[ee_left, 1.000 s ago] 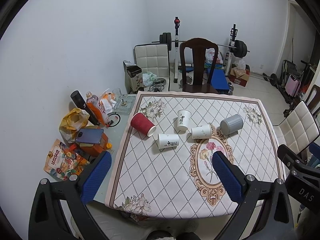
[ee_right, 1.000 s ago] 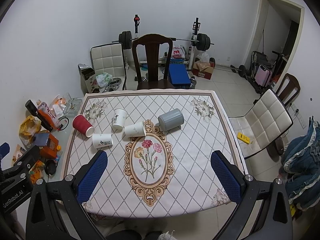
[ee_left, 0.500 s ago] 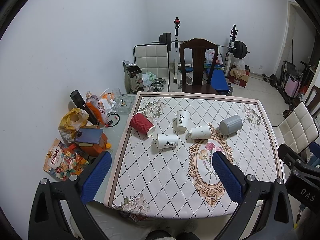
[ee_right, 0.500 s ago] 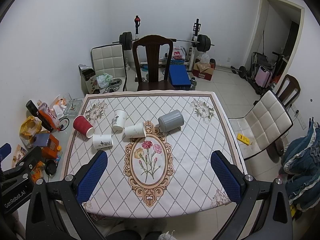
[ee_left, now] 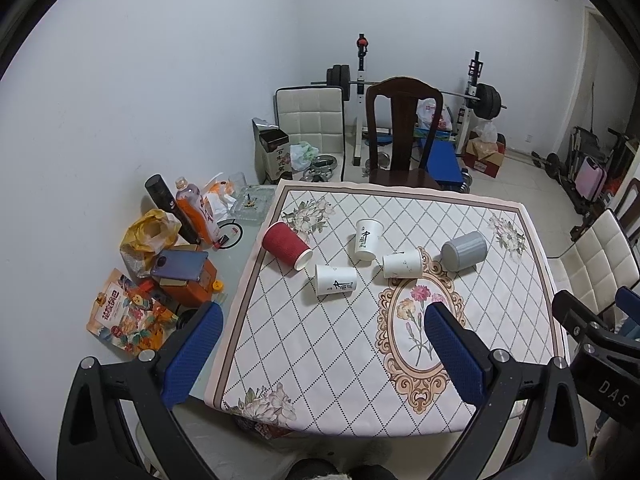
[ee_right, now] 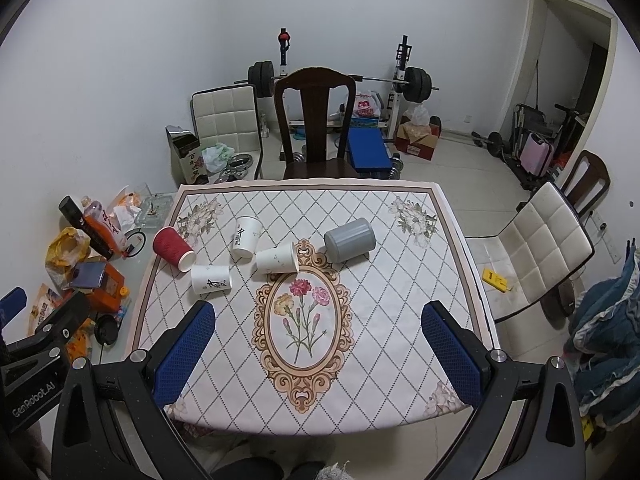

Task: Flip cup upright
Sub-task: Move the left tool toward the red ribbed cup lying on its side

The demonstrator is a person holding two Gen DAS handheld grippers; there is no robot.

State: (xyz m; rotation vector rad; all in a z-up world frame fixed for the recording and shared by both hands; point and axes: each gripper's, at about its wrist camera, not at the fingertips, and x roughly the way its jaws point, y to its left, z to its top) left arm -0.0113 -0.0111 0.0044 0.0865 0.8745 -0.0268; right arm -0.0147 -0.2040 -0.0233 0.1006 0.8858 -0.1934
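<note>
White walls surround the desk [ee_right: 400, 280] with its flowered cloth. Five cups lie tipped in the upper middle; the grey cup [ee_right: 349, 245] looks rigid, the paper cups [ee_right: 277, 257] light and crushable, so grip mid-wall softly. Both grippers [ee_left: 320, 344] [ee_right: 316, 344] hold fingers spread, empty.

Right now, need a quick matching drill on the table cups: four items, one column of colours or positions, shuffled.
Column A
1. red cup
2. grey cup
3. white cup with black characters
4. wooden chair

Column B
a. lying on its side, nearest the right edge of the cloth
b. past the far side of the table
c. lying at the left border of the cloth
d. lying just right of the red one, nearer the camera

Pairs: 1-c, 2-a, 3-d, 4-b
</note>
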